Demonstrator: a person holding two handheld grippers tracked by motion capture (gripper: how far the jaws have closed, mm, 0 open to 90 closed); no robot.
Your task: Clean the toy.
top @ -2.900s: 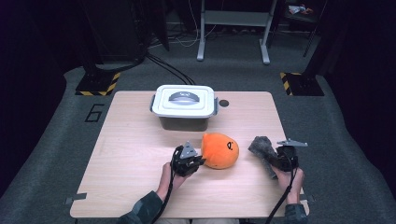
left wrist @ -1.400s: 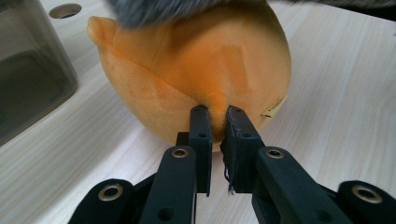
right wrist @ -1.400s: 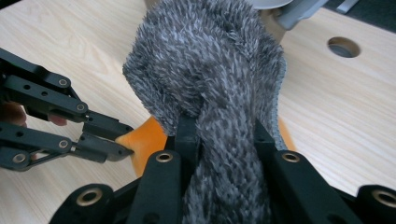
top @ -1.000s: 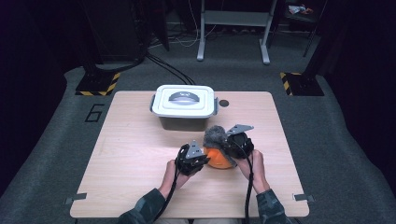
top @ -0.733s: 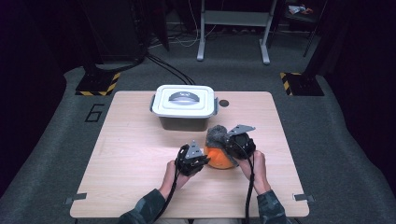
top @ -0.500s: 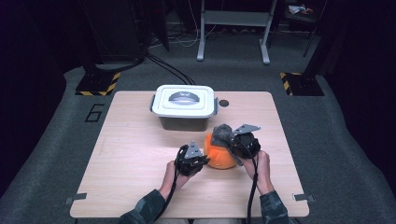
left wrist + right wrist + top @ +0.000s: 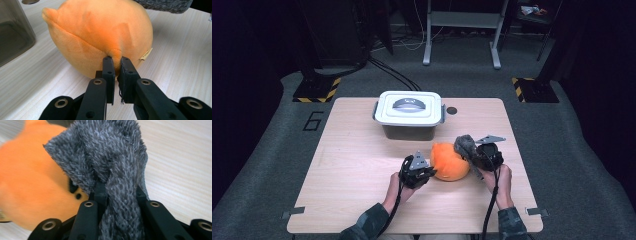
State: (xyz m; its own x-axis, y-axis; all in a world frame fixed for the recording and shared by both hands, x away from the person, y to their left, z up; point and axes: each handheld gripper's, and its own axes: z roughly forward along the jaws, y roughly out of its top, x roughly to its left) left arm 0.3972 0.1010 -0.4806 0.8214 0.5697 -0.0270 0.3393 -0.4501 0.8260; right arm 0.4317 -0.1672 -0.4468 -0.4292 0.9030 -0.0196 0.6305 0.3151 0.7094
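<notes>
Pale woodgrain table [image 7: 352, 170], round orange plush [image 7: 449, 162], fuzzy grey cloth [image 7: 464, 145]

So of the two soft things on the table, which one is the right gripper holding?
The grey fuzzy cloth, bunched between the right gripper jaws; the orange plush is pinched by the left gripper.

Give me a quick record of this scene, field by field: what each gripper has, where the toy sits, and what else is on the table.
left gripper: shut, fingers pinching a fold of the orange plush toy
right gripper: shut on a grey fuzzy cloth, held against the toy's right side
toy position: resting on the wooden table, between the two grippers
toy detail: small tag on its side
other item: lidded grey container behind the toy, apart from it
container lid: on, handle lying flat
</notes>
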